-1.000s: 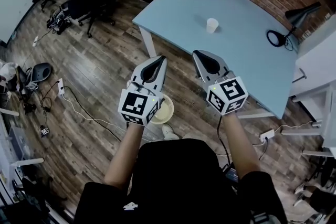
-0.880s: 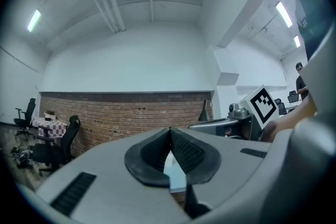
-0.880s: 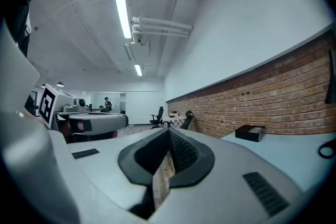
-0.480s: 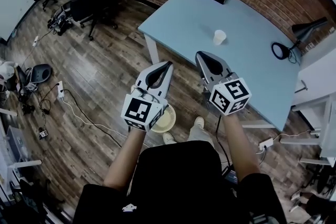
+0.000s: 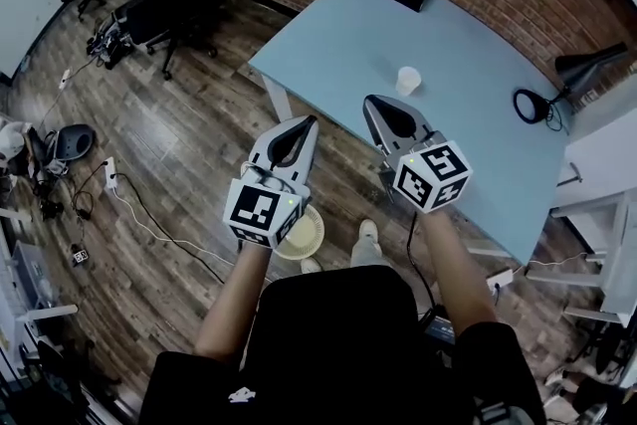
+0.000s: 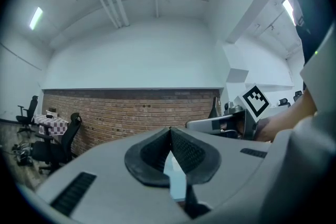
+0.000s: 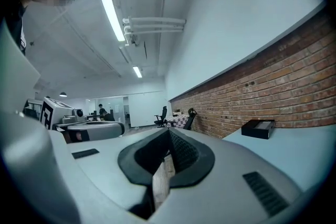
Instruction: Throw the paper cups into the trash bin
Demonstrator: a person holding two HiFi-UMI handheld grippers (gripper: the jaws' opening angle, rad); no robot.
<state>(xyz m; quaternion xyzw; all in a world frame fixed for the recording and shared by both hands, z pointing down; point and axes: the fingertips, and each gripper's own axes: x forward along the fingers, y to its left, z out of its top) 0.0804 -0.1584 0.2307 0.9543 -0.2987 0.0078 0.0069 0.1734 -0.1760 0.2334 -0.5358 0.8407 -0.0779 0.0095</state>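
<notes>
Both tools point level toward the light blue bench (image 5: 328,35). The left tool (image 5: 302,126) has its jaws pressed together tip to tip, with nothing between them. The right tool (image 5: 376,106) is likewise closed and empty. A white paper cup (image 5: 407,80) stands upright on the bench, at about 1 o'clock from the right tool's tip and apart from it. A pale round bin (image 5: 304,236) sits on the wood floor (image 5: 189,144) at 6 o'clock from the left tool, partly hidden under it.

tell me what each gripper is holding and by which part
Nothing is held. The left gripper and the right gripper are both shut and empty; the cup stands apart on the table.
</notes>
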